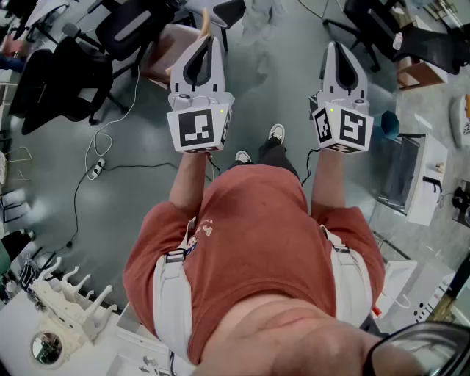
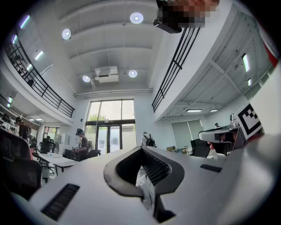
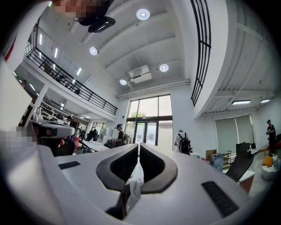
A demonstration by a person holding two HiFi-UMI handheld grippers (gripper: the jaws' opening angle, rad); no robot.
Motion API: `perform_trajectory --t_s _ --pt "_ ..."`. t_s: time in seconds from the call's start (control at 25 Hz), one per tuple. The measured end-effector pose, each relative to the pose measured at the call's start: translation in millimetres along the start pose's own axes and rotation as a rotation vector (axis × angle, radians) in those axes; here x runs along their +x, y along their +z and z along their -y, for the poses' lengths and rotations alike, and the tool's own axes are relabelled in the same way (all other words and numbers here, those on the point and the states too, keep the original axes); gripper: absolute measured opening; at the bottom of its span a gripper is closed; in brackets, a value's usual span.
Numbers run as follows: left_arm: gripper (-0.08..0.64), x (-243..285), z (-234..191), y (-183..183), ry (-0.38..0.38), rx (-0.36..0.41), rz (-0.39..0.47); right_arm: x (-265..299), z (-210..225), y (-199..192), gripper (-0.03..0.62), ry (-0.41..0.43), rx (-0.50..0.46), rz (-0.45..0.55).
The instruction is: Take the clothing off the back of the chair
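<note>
I hold both grippers out in front of me at chest height, over a grey floor. My left gripper (image 1: 206,40) (image 2: 141,148) has its tips together and is shut, with nothing pinched. My right gripper (image 1: 333,47) (image 3: 138,145) is shut too, with only a thin slit between its pads. A pale white garment (image 1: 261,16) lies blurred just beyond and between the two grippers. A strip of white cloth (image 2: 145,186) (image 3: 134,190) shows low through the gap under each pair of jaws. It looks to lie beyond the jaws, not in them. A chair with a pinkish seat (image 1: 163,57) stands ahead on the left.
Black office chairs (image 1: 70,77) crowd the far left, and another stands at the far right (image 1: 367,22). A cable (image 1: 95,158) trails across the floor. A white rack (image 1: 66,301) sits at my lower left. White cabinets (image 1: 424,180) and a blue bin (image 1: 388,123) stand to my right.
</note>
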State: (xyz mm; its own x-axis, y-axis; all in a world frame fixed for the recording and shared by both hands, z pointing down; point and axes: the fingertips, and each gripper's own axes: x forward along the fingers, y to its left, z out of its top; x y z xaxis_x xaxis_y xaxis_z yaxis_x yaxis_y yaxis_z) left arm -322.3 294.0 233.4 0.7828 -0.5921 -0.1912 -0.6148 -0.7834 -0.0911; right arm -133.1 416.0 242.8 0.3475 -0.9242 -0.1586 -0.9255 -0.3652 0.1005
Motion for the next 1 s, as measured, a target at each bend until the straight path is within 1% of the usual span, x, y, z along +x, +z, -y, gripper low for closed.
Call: perform_trajectory --t_s 0.2,0.4,0.68,0.76,0.84,1.0 --pt "0.014 -7.0 -3.8 -3.9 -0.002 0.012 -0.004 -1.7 -10.6 3.9 0.028 0.005 -0.005 0.006" --pt "0.014 -13.4 -4.9 -3.2 -0.01 -0.001 -0.008 -3.1 -21.1 9.1 0.029 0.036 -0.001 0.013" --pt "0.014 -14.4 -9.2 -4.0 -0.006 0.017 0.006 1.1 -24.3 3.3 0.029 0.039 0.02 0.004" --pt "0.014 -13.1 -10.2 -4.5 -0.003 0.012 0.006 3.1 -24.7 2.1 0.029 0.044 0.024 0.001" --pt "0.014 -9.4 -7.8 -5.2 -0.003 0.004 0.003 5.6 -20.7 -0.4 0.029 0.041 0.024 -0.002" --pt "0.014 3.0 -6.9 -10.9 -0.005 0.02 0.008 17.9 -15.3 -9.0 0.029 0.039 0.03 -0.001"
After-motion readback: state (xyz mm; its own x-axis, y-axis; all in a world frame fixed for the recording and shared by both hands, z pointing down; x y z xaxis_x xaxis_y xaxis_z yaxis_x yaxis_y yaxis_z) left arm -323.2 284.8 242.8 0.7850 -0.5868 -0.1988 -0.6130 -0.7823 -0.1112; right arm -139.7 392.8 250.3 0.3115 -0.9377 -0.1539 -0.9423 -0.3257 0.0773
